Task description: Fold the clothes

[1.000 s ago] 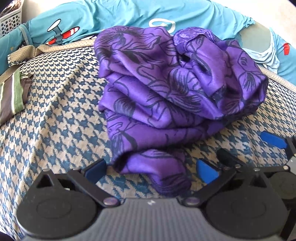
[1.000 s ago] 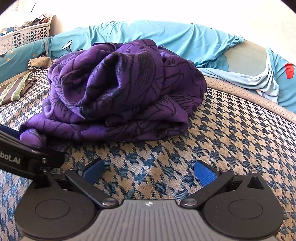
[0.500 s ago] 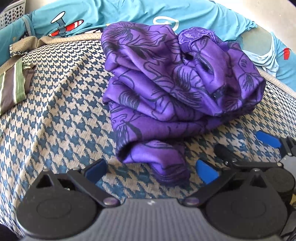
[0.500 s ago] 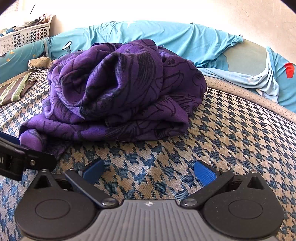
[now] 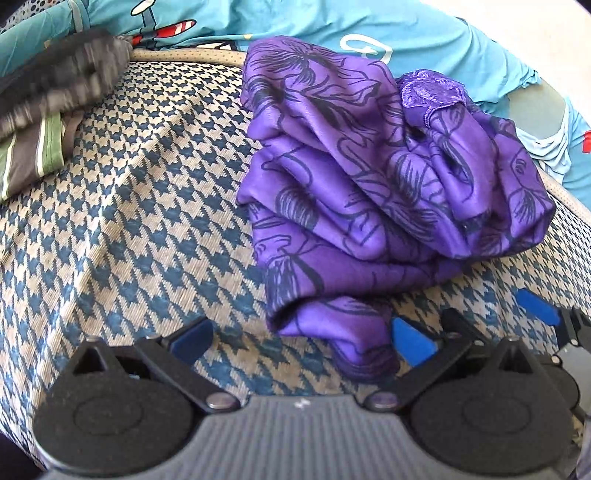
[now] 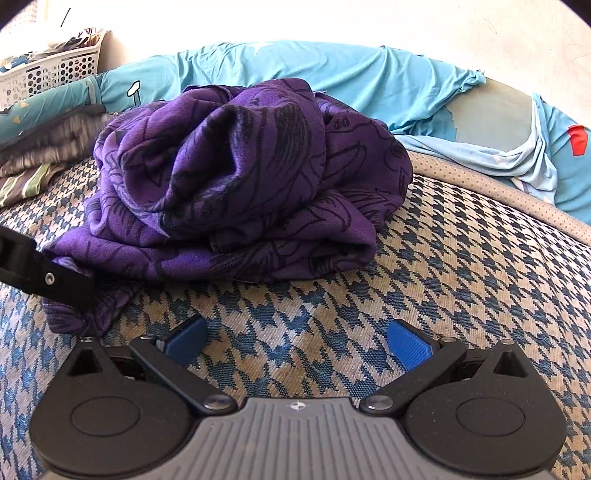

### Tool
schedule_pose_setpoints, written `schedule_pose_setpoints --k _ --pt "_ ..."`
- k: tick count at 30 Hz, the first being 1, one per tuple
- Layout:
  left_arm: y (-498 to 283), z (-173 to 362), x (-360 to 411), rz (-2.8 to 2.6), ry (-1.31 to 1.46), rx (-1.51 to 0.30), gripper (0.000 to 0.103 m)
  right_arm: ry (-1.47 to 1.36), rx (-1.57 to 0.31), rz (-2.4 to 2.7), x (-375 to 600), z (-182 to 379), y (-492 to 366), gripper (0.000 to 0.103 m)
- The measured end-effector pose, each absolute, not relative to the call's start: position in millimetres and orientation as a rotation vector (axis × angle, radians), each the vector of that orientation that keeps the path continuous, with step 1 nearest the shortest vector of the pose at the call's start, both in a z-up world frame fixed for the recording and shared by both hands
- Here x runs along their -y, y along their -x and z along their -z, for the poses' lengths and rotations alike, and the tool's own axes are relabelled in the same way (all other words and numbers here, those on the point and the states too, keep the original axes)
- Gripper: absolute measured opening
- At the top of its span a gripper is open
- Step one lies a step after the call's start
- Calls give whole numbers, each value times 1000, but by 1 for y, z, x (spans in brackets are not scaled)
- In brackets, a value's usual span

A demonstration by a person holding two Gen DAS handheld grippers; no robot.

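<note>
A crumpled, silky purple garment (image 5: 373, 184) printed with black flowers lies heaped on the houndstooth-woven bed (image 5: 129, 240). Both the left gripper (image 5: 299, 339) and right gripper (image 6: 297, 341) hold their jaws wide, empty; a striped cloth (image 5: 33, 158) lies nearby.

Bright daylight is flooding both fisheye views, and the wall (image 6: 295, 22) at the top of the right wrist view is washing out to near white. The purple garment (image 5: 376, 177) is gleaming on its upper folds in the left wrist view, while in the right wrist view its folds (image 6: 236, 177) are lying in deep shade. A dark cloth (image 5: 55, 81) at upper left is smearing with motion blur. Straight edges are bowing toward the dark, vignetted corners.
</note>
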State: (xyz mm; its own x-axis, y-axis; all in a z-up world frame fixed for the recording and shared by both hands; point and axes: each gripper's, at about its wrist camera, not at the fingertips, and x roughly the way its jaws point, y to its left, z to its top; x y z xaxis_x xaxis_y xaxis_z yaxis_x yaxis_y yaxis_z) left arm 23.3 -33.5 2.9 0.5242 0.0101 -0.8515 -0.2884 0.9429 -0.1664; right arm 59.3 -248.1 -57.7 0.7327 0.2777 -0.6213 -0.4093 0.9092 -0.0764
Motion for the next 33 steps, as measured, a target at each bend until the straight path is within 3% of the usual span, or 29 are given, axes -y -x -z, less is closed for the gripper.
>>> schedule_pose_setpoints --k 23,33 --pt "-45 4 26 -164 345 -906 103 217 -645 -381 247 57 -60 103" --pt "-53 10 21 -213 339 -902 95 218 -647 -380 247 57 -61 103"
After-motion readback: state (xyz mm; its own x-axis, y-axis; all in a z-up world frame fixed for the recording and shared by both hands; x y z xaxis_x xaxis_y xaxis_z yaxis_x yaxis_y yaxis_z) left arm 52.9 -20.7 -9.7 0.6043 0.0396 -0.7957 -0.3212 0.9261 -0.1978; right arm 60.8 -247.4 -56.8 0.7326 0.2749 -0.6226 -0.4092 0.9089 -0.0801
